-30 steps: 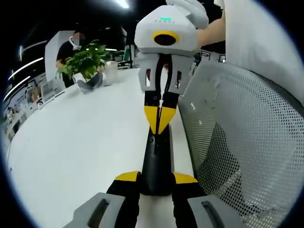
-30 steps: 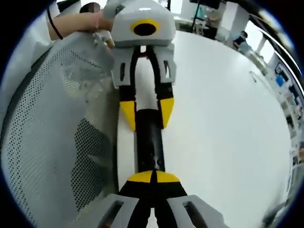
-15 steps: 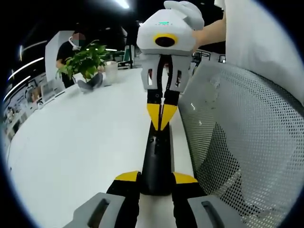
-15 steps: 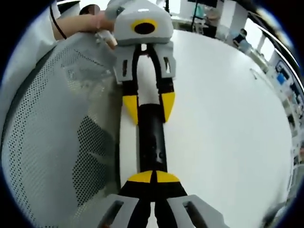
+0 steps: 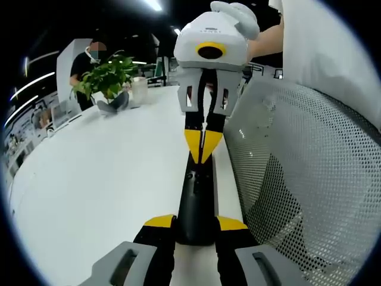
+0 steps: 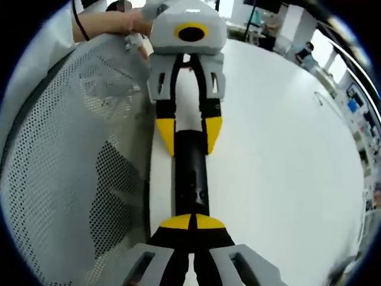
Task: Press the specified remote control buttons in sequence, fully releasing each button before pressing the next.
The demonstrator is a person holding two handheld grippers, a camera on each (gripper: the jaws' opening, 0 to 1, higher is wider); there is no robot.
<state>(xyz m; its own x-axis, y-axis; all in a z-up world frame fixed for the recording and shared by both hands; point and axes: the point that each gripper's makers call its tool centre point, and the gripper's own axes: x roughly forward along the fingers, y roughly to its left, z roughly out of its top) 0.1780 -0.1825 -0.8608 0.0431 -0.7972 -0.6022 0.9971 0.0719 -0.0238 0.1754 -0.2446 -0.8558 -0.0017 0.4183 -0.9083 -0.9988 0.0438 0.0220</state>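
A black remote control (image 5: 196, 202) lies lengthwise on a white worktop (image 5: 95, 179), its near end clamped by the left gripper (image 5: 196, 223). The right gripper (image 6: 191, 221), fingers pressed together, rests on its other end. A mesh chair back (image 5: 303, 179) stands just beside; a potted plant (image 5: 107, 80) sits well apart.

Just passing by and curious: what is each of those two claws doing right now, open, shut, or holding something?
Left gripper: closed on the end of the black remote.
Right gripper: shut, tips together, resting on the remote's other end.
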